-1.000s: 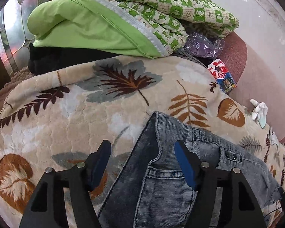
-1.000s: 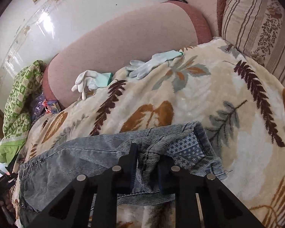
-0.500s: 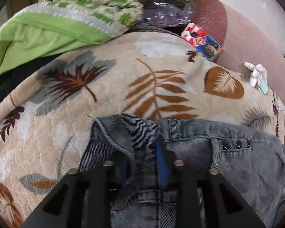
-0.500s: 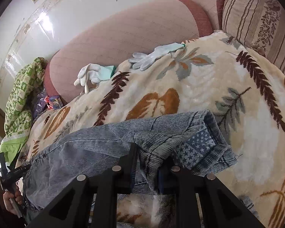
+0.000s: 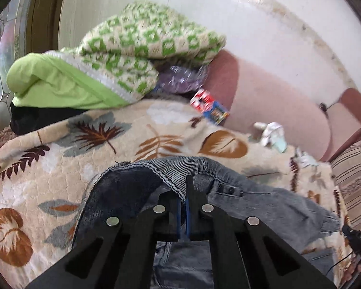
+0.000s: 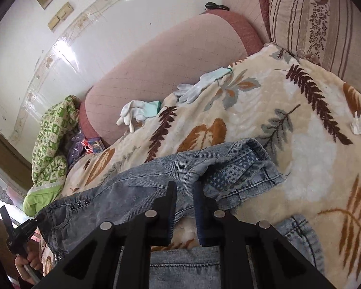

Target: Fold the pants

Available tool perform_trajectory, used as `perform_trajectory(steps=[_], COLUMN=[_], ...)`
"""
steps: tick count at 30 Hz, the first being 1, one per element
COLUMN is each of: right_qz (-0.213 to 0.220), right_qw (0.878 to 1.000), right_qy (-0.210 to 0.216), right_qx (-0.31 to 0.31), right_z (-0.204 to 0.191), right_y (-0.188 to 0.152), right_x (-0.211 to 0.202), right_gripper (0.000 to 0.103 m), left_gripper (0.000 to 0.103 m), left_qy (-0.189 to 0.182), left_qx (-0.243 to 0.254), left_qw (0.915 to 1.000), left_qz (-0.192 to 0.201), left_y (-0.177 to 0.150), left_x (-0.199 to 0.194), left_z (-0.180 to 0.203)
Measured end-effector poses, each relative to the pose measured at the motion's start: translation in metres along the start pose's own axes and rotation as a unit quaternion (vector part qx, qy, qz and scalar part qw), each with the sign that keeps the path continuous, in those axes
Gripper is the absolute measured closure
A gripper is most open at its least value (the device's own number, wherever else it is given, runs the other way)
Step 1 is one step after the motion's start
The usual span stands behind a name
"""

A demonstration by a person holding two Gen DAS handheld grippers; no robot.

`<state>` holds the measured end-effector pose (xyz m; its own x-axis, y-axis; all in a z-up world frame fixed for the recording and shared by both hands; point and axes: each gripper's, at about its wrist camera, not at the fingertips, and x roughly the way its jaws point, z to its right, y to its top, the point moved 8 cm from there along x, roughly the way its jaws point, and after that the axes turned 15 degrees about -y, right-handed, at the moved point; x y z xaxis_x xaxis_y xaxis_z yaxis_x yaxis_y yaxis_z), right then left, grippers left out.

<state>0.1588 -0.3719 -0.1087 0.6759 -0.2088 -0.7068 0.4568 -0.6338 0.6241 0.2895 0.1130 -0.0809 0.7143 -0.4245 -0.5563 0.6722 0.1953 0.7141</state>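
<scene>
Gripping the jeans [image 5: 252, 207] at both ends, I have my left gripper [image 5: 183, 192] closed tight on the waistband and my right gripper [image 6: 184, 192] pinched nearly closed on a leg near its star-lined cuff [image 6: 231, 173]. The denim lies lengthwise across the leaf-print blanket [image 6: 300, 130], partly lifted at both grips. I judge this is the lengthwise fold in progress; next I should carry both held edges together over the other leg, keeping them level so the fabric lands flat. Far from me the blanket is open up to the sofa back [image 6: 170, 57], where white gloves [image 6: 137, 113] lie. The green quilt [image 5: 142, 48] crowds the far left; a striped cushion [image 6: 320, 16] bounds the right.
</scene>
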Motion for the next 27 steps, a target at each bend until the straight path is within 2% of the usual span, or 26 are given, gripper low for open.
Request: perform_trajectory(steps=[5, 13, 19, 27], right_qz=[0.014, 0.026, 0.021, 0.022], right_qw=[1.0, 0.997, 0.994, 0.992], right_qy=[0.017, 0.027, 0.026, 0.008], right_qx=[0.016, 0.061, 0.108, 0.121], right_z=[0.015, 0.062, 0.113, 0.16], right_y=[-0.017, -0.036, -0.047, -0.061], right_x=[-0.032, -0.068, -0.082, -0.097], right_gripper=[0.089, 0.089, 0.089, 0.089], left_gripper=[0.101, 0.101, 0.101, 0.101], left_qy=[-0.034, -0.072, -0.072, -0.061], left_qx=[-0.005, -0.026, -0.045, -0.06], left_qw=[0.9991, 0.9953, 0.9941, 0.9955], left_qz=[0.025, 0.059, 0.068, 0.042], left_y=[-0.011, -0.044, -0.077, -0.119], left_x=[-0.041, -0.107, -0.148, -0.169], left_z=[0.021, 0.022, 0.004, -0.021])
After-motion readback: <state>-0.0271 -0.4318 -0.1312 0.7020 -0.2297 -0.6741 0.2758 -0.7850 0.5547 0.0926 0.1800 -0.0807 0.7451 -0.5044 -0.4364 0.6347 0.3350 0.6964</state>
